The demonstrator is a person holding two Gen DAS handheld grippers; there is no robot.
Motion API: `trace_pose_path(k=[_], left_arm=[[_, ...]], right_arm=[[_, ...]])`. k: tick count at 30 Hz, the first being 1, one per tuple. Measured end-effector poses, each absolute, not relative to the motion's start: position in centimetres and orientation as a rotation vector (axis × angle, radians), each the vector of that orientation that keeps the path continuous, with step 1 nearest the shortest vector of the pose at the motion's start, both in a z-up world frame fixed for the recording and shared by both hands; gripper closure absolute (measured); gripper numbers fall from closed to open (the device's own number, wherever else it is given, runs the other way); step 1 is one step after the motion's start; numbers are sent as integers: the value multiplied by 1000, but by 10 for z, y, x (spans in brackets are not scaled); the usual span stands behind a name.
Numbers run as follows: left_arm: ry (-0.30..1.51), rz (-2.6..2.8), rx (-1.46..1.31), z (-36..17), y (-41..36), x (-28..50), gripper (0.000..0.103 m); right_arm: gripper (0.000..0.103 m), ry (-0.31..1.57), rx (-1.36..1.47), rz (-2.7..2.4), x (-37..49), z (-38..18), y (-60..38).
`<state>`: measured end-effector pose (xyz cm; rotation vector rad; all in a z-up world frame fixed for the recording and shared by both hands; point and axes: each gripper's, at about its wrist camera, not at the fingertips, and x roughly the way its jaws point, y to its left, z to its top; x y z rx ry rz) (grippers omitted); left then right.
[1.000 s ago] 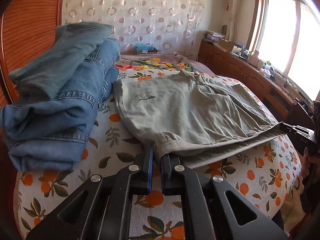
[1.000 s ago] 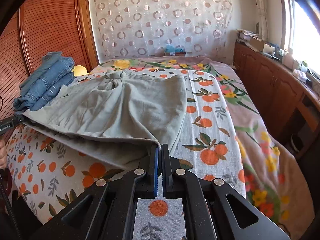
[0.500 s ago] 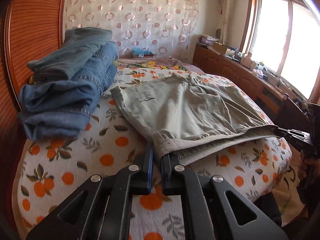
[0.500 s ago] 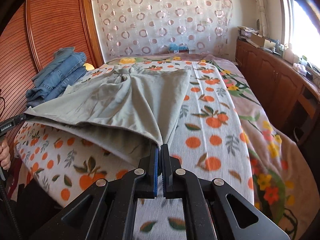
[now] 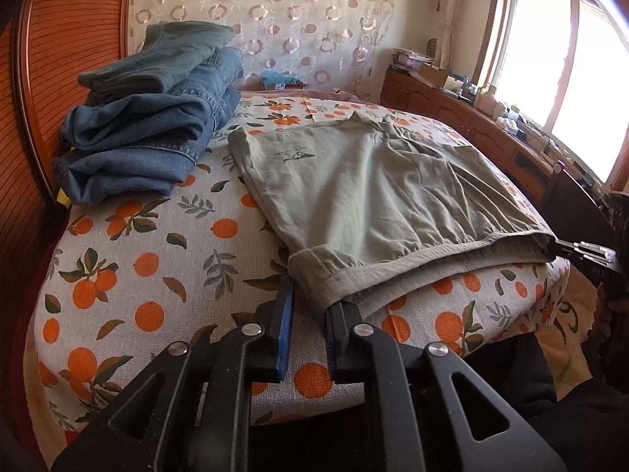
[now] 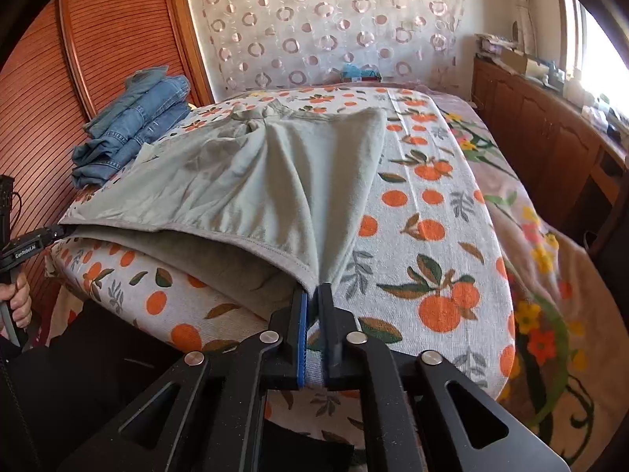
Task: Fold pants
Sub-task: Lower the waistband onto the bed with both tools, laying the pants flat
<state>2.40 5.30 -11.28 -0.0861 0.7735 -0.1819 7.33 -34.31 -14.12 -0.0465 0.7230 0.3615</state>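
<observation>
Grey-green shorts (image 5: 377,192) spread on orange-print bedspread (image 5: 149,259), folded jeans (image 5: 153,126) at far left. Left gripper (image 5: 308,303) jaws opening — waistband corner between. Right gripper (image 6: 312,295) opening — other corner between pads.

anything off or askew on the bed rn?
Mostly fine. The grey-green shorts lie rumpled rather than flat, their near hem hanging off the bed edge. The folded jeans stack by the headboard leans, top pair skewed. The left gripper is opening, hem corner between its fingers. No spills or damage.
</observation>
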Motion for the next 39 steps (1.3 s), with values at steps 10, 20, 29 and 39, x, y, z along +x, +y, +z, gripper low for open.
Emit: trace_pose_path(k=[10,20,29,39], left_arm=[[745,-191,-54,-99,52,19,69],[751,-181,-28,-108,45,30,65],[708,-186,-78,-99,56,17,95],[778,-160,-82,-119,61,8,92]], right_arm=[[74,686,-156,349,83,-139,-318],[83,668,-187,349,83,-140,-316],[101,670,-128,435,63,-143,-335],[101,725,-98,445,57,-151,-334]])
